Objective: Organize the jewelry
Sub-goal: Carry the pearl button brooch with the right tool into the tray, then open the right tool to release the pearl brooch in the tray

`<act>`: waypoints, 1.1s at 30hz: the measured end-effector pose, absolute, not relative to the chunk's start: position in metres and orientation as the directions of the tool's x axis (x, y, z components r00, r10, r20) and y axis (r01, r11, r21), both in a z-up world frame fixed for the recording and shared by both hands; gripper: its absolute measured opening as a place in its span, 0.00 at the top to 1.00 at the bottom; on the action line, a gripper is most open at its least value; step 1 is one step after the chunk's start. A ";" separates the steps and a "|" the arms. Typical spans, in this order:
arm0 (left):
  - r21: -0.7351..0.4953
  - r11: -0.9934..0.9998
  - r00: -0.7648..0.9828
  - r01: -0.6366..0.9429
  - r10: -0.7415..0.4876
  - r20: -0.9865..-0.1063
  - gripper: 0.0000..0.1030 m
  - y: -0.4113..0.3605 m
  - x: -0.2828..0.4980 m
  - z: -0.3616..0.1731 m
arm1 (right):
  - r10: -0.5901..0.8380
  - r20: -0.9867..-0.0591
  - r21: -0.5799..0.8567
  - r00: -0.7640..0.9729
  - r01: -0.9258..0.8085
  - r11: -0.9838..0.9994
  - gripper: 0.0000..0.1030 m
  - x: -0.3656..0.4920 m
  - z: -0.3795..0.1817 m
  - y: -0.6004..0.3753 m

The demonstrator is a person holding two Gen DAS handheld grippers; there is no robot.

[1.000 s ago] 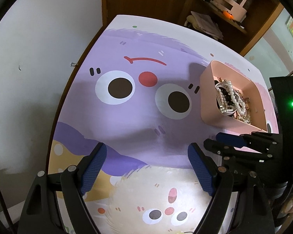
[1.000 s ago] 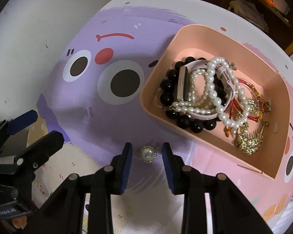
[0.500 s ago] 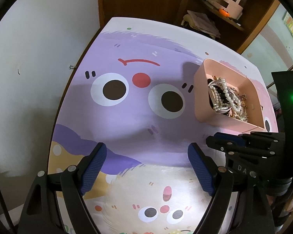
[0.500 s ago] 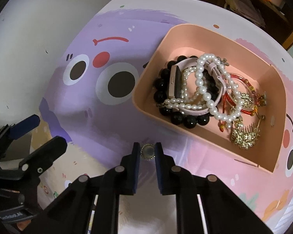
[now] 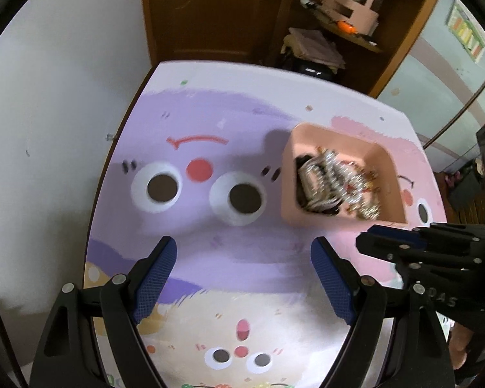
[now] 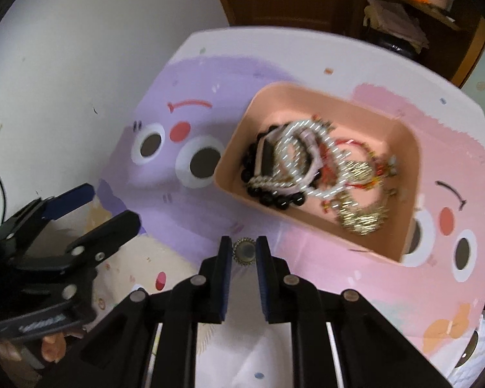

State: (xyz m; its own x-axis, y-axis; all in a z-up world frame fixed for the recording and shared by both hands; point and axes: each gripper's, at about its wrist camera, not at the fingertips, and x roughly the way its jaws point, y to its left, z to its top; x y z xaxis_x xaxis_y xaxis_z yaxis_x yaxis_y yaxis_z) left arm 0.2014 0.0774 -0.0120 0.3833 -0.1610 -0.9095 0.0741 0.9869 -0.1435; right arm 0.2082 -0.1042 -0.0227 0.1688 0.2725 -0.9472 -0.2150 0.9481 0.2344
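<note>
Cartoon-print bench (image 6: pixel 307 291) with the pink tray (image 6: pixel 414 148) mid-frame; right claw (image 6: pixel 244 252) pinches a tiny brooch (image 6: pixel 243 253) by its rim at lower center, probably light, stiff and slippery, while left claw (image 5: pixel 242 278) hangs wide apart, holding nothing.

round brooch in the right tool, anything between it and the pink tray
Only the tray's near wall. The right tool grips the round brooch on the near side of the pink tray, so it must clear that rim. No other item lies between.
</note>
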 end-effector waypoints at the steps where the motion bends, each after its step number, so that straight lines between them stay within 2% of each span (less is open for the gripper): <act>1: -0.142 0.986 0.391 0.085 -0.164 -0.906 0.19 0.072 0.204 -0.007 | 0.272 -0.945 0.233 0.180 -0.211 0.949 0.86 0.207 -0.016 -0.109; 7: -0.121 0.982 0.420 0.146 -0.172 -0.891 0.19 0.036 0.223 0.013 | 0.251 -0.935 0.218 0.249 -0.153 0.964 0.86 0.220 0.008 -0.149; 18: -0.113 0.978 0.404 0.175 -0.176 -0.898 0.19 -0.009 0.258 0.002 | 0.219 -0.944 0.222 0.248 -0.015 0.975 0.85 0.255 -0.024 -0.191; 29: -0.113 0.979 0.359 0.169 -0.168 -0.918 0.19 -0.013 0.262 -0.015 | 0.255 -0.930 0.281 0.264 0.063 0.958 0.85 0.263 -0.037 -0.207; 33: -0.124 0.979 0.348 0.164 -0.175 -0.921 0.18 -0.012 0.262 -0.017 | 0.271 -0.921 0.303 0.278 0.077 0.950 0.79 0.263 -0.036 -0.211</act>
State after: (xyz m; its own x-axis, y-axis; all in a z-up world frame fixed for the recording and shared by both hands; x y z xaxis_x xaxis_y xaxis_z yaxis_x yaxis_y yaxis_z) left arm 0.2621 -0.0118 -0.0170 0.3477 -0.1753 -0.9211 0.1638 0.9786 -0.1244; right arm 0.2630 -0.2107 -0.0356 0.2785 0.2713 -0.9213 0.0768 0.9499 0.3029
